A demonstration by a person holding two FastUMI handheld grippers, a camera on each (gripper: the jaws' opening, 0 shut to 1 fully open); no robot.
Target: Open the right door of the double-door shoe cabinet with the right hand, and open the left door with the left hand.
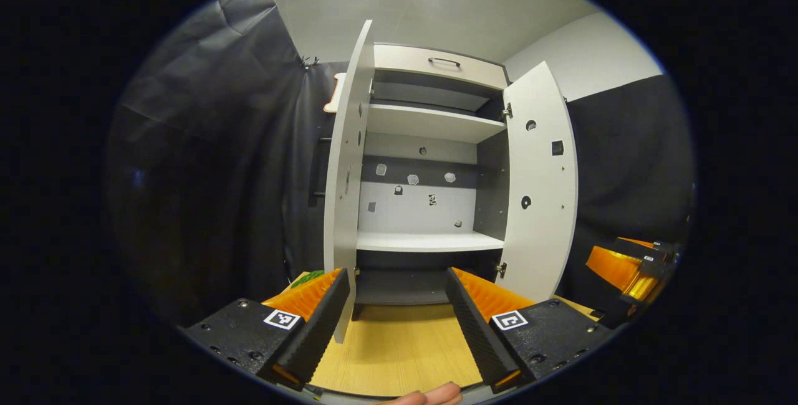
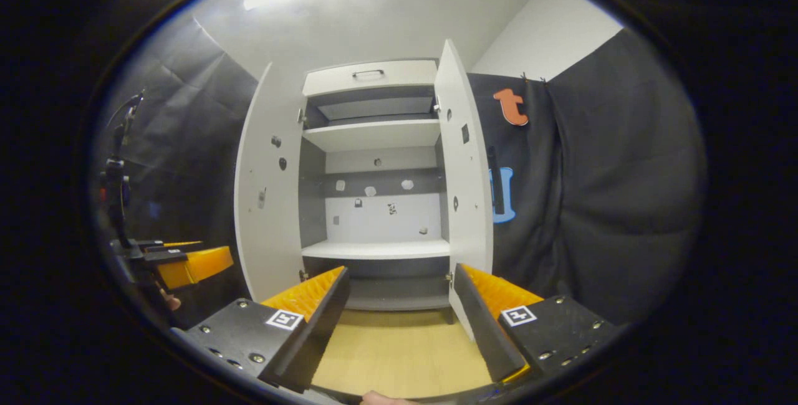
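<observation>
The white shoe cabinet [image 1: 430,124] stands ahead with both doors swung wide. In the left gripper view, the left door [image 1: 345,174] shows nearly edge-on and the right door [image 1: 539,187] shows its inner face. My left gripper [image 1: 393,321] is open, low in front of the cabinet; the left door's bottom corner hangs just inside its left finger, not pinched. In the right gripper view, my right gripper [image 2: 399,321] is open, and the right door [image 2: 464,181] ends close above its right finger. The left door [image 2: 268,187] stands wide there.
The cabinet has a drawer [image 1: 439,65] with a dark handle on top and bare white shelves [image 1: 430,241] inside. Pale wooden floor [image 1: 399,349] lies under the fingers. Black cloth walls flank both sides. The other gripper shows far right [image 1: 629,268] and far left [image 2: 187,265].
</observation>
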